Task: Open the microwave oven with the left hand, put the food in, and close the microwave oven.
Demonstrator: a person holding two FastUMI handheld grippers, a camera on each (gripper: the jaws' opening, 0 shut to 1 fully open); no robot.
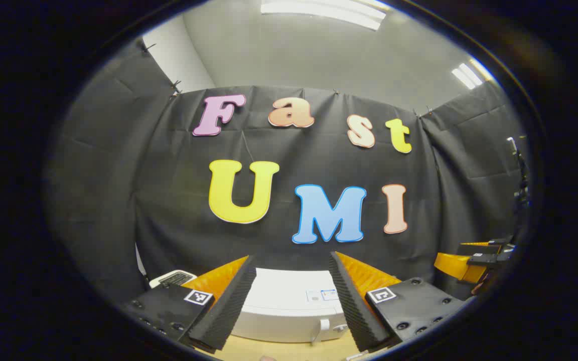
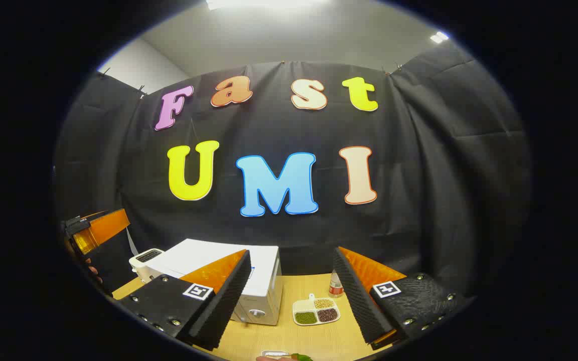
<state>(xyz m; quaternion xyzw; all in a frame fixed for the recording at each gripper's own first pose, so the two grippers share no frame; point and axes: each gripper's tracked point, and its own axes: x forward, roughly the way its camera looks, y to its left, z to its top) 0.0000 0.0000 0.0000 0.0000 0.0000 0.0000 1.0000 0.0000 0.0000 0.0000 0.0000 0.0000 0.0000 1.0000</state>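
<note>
In the left gripper view the left gripper point(image 1: 291, 296) is held above the desk point(image 1: 289, 350) with its jaws spread wide apart and nothing between them. Straight ahead between the two fingers sits the white microwave oven point(image 1: 289, 308), seen from above and in front, its flat top facing the camera, a pale handle on its front right and its door shut. To the far left of it, just beside its back corner, stands a white toaster point(image 1: 172, 278). At the right edge of this view the other gripper point(image 1: 474, 260) shows, held up off the desk and well apart from the oven. In the right gripper view the right gripper point(image 2: 291, 296) also hangs above the desk with its jaws wide open and empty. The microwave oven stands on the left part of the desk, with a round knob low on its front, and the toaster sits at its far left. To the right of the oven, near it but not touching, lies a small divided dish point(image 2: 316, 312) with three compartments of green, tan and dark food. Just behind the dish, at the far side of the desk against the black cloth wall, stands a small bottle point(image 2: 336, 286) with a red band. At the near edge of the desk, bottom centre, part of a green thing shows, too cut off to tell what it is.
</note>
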